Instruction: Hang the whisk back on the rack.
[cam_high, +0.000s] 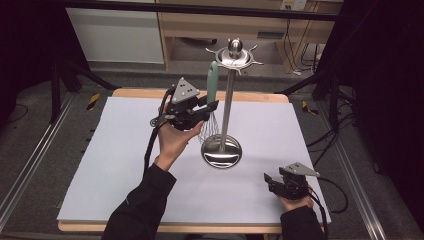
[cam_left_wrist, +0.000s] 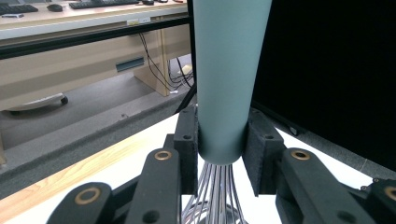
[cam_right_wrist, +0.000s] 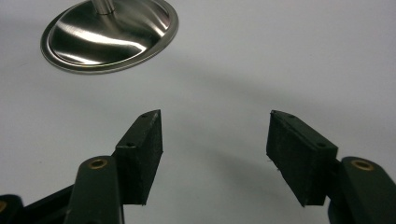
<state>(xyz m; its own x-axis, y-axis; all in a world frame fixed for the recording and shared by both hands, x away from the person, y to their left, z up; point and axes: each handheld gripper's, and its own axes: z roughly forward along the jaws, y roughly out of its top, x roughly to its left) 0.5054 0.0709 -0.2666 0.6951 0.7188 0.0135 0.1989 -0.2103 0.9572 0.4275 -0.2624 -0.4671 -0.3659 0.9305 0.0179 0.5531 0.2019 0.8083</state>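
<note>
The whisk with a smooth, matte grey-green tapered handle (cam_left_wrist: 228, 79) and thin shiny steel wires stands upright between the jaws of the left hand-held gripper (cam_left_wrist: 223, 154), which is clamped on the lower end of the handle, just above the place where the wires come out. The wires hang below this hand-held gripper, just beside the tall polished steel stand with a round base (cam_high: 221, 151). The right hand-held gripper (cam_right_wrist: 215, 140) rests low over the white worktop (cam_high: 125, 150) with its jaws apart and nothing between them.
</note>
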